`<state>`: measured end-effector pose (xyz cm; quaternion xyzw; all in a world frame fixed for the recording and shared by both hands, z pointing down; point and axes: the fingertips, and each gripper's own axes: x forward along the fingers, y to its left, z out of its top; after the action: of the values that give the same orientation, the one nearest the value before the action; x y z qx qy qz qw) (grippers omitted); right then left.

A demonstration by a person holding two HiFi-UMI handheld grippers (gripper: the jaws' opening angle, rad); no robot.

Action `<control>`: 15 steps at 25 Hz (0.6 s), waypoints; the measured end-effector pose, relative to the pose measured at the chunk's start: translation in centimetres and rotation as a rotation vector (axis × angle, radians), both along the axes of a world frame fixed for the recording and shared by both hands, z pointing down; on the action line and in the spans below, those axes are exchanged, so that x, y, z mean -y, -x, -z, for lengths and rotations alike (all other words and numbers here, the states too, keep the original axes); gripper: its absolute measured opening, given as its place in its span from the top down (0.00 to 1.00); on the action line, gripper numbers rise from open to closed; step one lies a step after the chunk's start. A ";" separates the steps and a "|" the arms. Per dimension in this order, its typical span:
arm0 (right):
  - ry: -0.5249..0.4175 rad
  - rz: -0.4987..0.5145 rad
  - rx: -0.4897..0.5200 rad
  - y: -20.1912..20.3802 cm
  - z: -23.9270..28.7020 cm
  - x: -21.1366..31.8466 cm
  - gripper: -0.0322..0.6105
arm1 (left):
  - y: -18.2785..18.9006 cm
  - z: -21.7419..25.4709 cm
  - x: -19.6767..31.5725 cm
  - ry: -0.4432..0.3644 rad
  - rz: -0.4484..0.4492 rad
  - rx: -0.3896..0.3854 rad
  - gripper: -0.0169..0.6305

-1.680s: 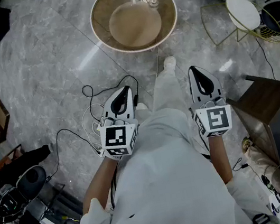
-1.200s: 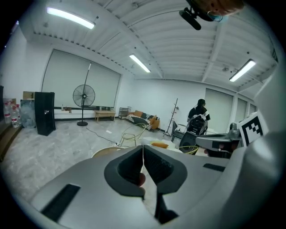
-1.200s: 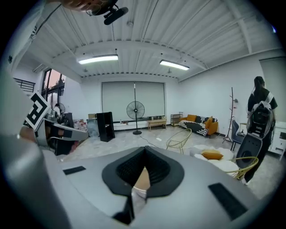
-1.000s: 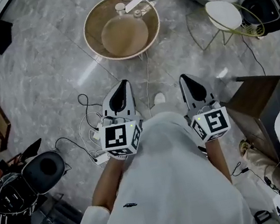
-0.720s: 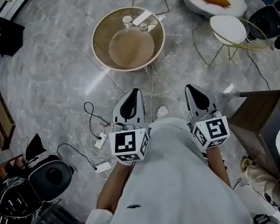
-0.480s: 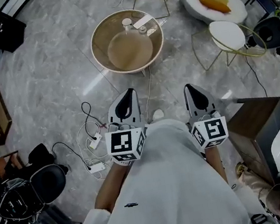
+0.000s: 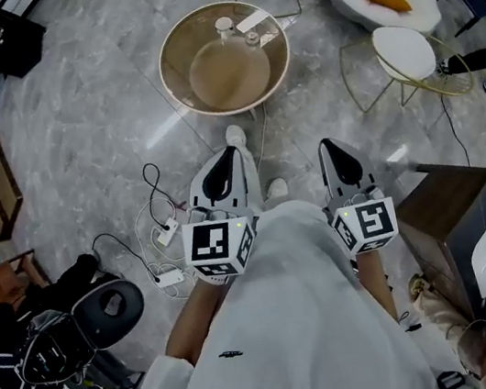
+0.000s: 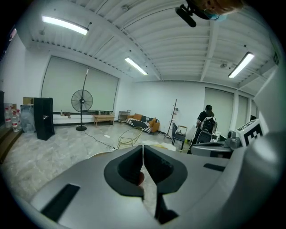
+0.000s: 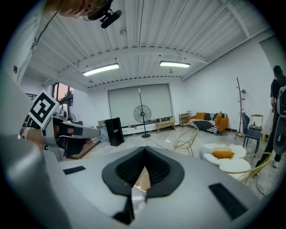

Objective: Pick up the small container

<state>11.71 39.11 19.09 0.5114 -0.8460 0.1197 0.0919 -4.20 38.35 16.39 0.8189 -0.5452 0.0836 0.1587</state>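
So at this point both grippers were out in front of the person at about waist level, side by side, pointing forward and tipped a little toward the floor point(image 7: 82, 124). The left gripper point(image 7: 232, 153) had its jaws pressed together with nothing in them. The right gripper point(image 7: 326, 142) looked the same, jaws meeting at the tips and empty.

The small container point(image 7: 224, 25) was sitting on the round table point(image 7: 167, 72), way over on the table's far side near the rim, and it looked upright as far as I could tell. There was a second little item point(image 7: 250, 38) just to its right and a flat white strip point(image 7: 253, 21) beside that.

The key thing: the container was straight ahead and well apart from both sets of jaws, with most of the tabletop in between. It lined up closer to the left gripper than the right, so I'd guess the left was the better bet. It would need to get closer and open up first.
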 end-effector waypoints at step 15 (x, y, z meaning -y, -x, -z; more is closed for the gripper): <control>0.035 -0.065 -0.016 -0.1 0.7 11.5 0.94 | -0.9 0.1 13.4 0.007 -0.071 -0.012 0.94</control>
<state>11.84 27.61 18.36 0.5378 -0.8260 0.1333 0.1037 -3.31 24.99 16.28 0.8378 -0.5144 0.0863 0.1617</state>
